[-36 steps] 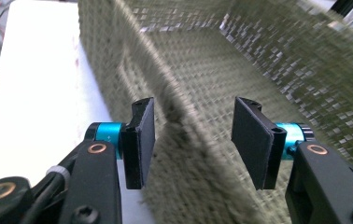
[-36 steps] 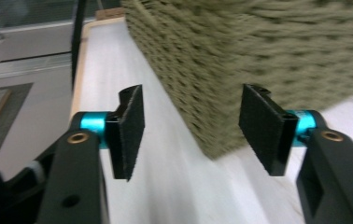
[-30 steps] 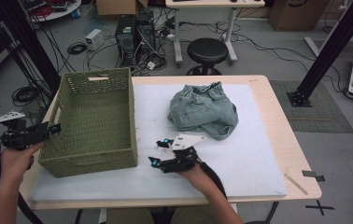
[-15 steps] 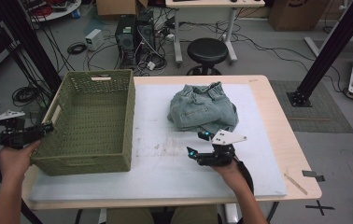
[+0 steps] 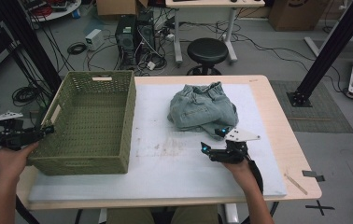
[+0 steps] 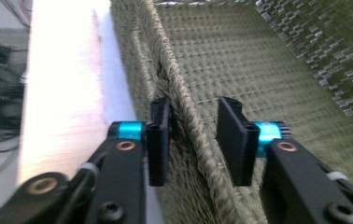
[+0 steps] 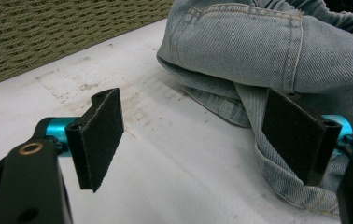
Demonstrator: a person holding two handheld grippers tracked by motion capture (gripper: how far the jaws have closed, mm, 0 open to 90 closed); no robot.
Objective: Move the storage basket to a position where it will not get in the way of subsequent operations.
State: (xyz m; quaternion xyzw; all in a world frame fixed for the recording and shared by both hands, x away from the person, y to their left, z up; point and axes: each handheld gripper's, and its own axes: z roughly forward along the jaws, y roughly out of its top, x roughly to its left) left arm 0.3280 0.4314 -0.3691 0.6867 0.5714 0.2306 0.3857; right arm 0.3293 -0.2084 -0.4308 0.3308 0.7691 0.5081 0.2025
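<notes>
An olive woven basket point(image 5: 129, 122) stands at the left of the white mat point(image 5: 174, 161). My left gripper point(image 5: 48, 129) is at its near left corner; in the left gripper view the gripper point(image 6: 193, 112) is open, its jaws astride the basket's rim point(image 6: 177, 88), the left pad against the wall and the right pad apart from it. A crumpled pair of light blue jeans point(image 5: 200, 109) lies at the mat's back right. My right gripper point(image 5: 212, 140) sits just in front of it, wide open point(image 7: 188, 116), one pad beside the jeans' point(image 7: 258, 42) hem.
The wooden table point(image 5: 284, 135) ends close to the mat's right edge, where a thin stick point(image 5: 296, 183) lies. A black stool point(image 5: 207, 49), computer towers and cables stand on the floor behind the table. Bare mat lies between basket and jeans.
My right gripper has moved from the mat's front middle to the right, up to the jeans' near edge. The basket has shifted slightly left with my left gripper at its corner.
</notes>
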